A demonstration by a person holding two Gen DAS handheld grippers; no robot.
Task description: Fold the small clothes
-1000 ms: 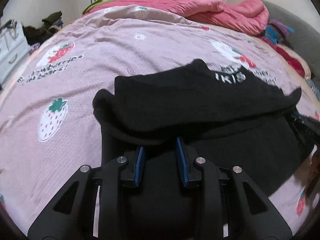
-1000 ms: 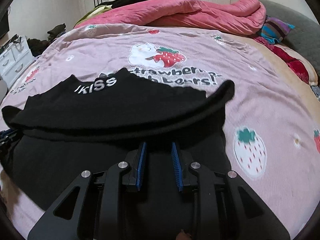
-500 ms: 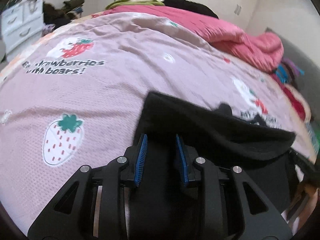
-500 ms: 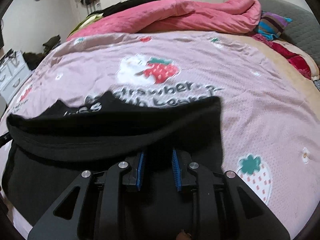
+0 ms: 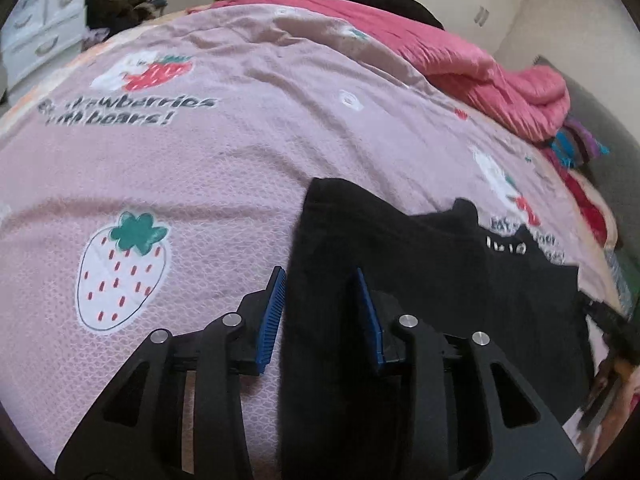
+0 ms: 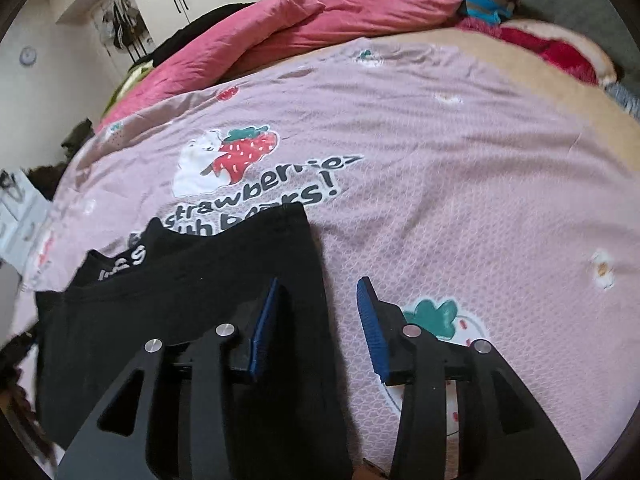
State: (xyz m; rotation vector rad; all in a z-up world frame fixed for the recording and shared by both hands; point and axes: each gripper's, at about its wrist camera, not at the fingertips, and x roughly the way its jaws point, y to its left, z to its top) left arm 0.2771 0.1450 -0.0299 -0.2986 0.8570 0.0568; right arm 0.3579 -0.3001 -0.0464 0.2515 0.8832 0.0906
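One black garment (image 5: 420, 272), one pink bedsheet (image 5: 240, 168), two grippers.

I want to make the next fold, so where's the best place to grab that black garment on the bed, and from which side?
Probably take the black garment by its two near corners, one gripper on each side edge, coming in low from the near side. Both side edges lie straight and flat on the pink bedspread. The left gripper and right gripper are opening.

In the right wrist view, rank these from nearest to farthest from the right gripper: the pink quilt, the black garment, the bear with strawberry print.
1. black garment, at the right gripper, left side.
2. bear with strawberry print, mid-bed, upper left.
3. pink quilt, bunched at the far edge.
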